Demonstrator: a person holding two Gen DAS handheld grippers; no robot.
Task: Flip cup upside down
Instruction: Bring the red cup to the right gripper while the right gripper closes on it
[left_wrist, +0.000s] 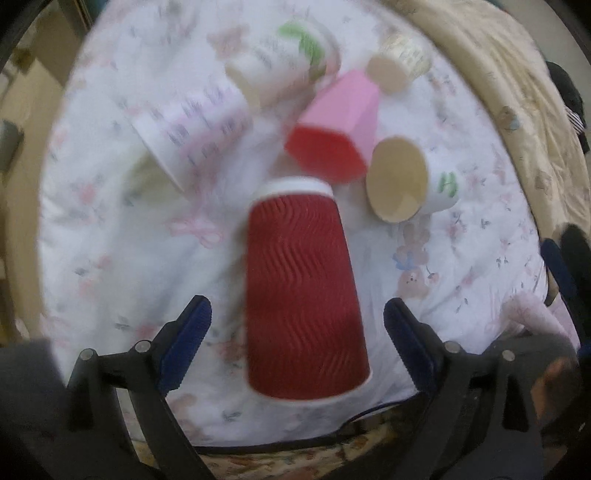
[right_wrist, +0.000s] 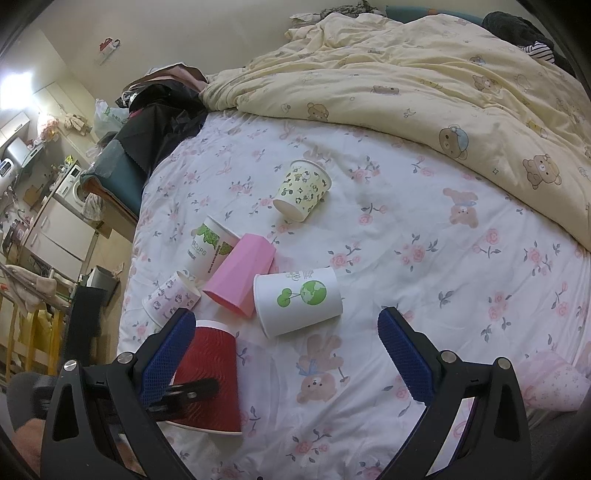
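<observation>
**Red cup sits between the left jaws, not gripped yet**

Red ribbed cup (left_wrist: 303, 291) lies on the floral bedsheet (left_wrist: 110, 258), white rim pointing away toward the pink cup (left_wrist: 343, 107) just beyond it. Left gripper (left_wrist: 297, 321) is spread wide, fingers either side of the red cup with gaps showing, holding nothing. Right gripper (right_wrist: 286, 332) is wide open and empty too, off to the red cup's side. Best bet: close squarely on the mid-body, gently since paper walls probably crush, lift clear of the pink cup, then rotate.
</observation>
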